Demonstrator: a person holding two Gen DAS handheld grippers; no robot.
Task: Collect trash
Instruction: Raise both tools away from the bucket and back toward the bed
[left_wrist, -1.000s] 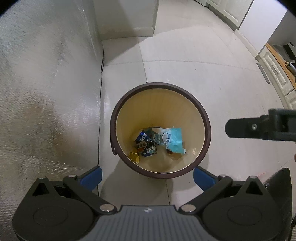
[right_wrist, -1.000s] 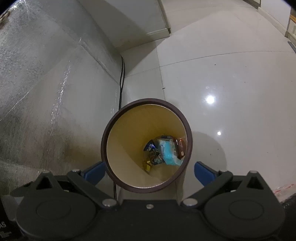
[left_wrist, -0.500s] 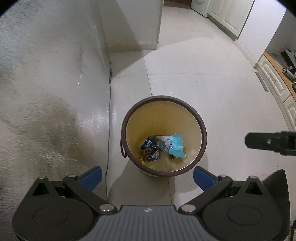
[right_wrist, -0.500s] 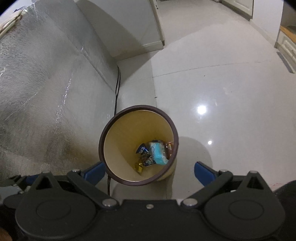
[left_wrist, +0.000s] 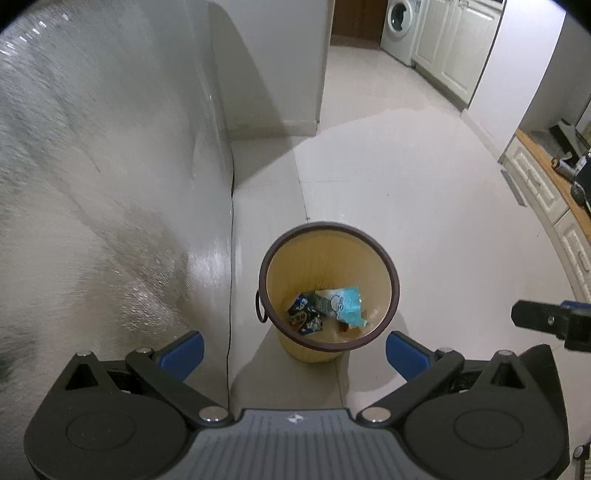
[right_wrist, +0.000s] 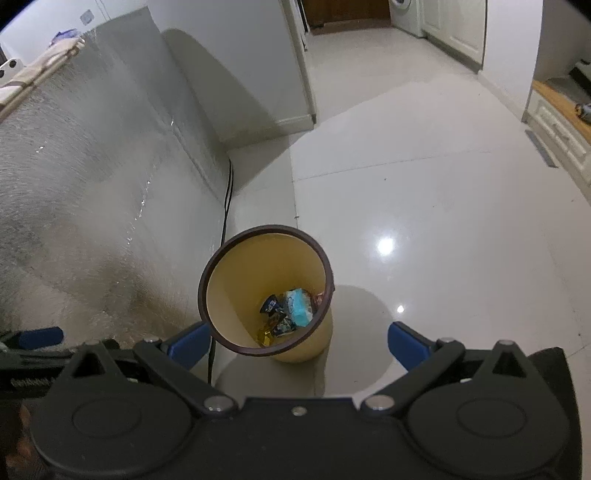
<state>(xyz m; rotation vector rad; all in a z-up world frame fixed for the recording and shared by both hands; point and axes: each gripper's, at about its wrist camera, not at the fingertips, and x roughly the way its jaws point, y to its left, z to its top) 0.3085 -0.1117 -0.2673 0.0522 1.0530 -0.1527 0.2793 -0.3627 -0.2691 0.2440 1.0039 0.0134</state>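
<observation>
A yellow trash bin with a dark brown rim (left_wrist: 395, 280) (right_wrist: 202, 291) stands on the white tiled floor. Several wrappers lie at its bottom, among them a light blue one (left_wrist: 345, 304) (right_wrist: 299, 308) and dark blue ones (left_wrist: 301, 308). My left gripper (left_wrist: 291, 350) is open and empty, high above the bin. My right gripper (right_wrist: 295, 341) is also open and empty above the bin. The right gripper's finger shows at the right edge of the left wrist view (left_wrist: 535, 317).
A silver foil-covered surface (left_wrist: 92, 184) rises on the left, with a black cable (left_wrist: 232, 221) running along its base. White cabinets (left_wrist: 454, 55) and a washing machine (left_wrist: 400, 29) stand far back. A wooden counter (left_wrist: 554, 177) is at right.
Both grippers have risen and pulled back from the bin, which now looks smaller and lower in both views. More of the room shows. Both stay open.
</observation>
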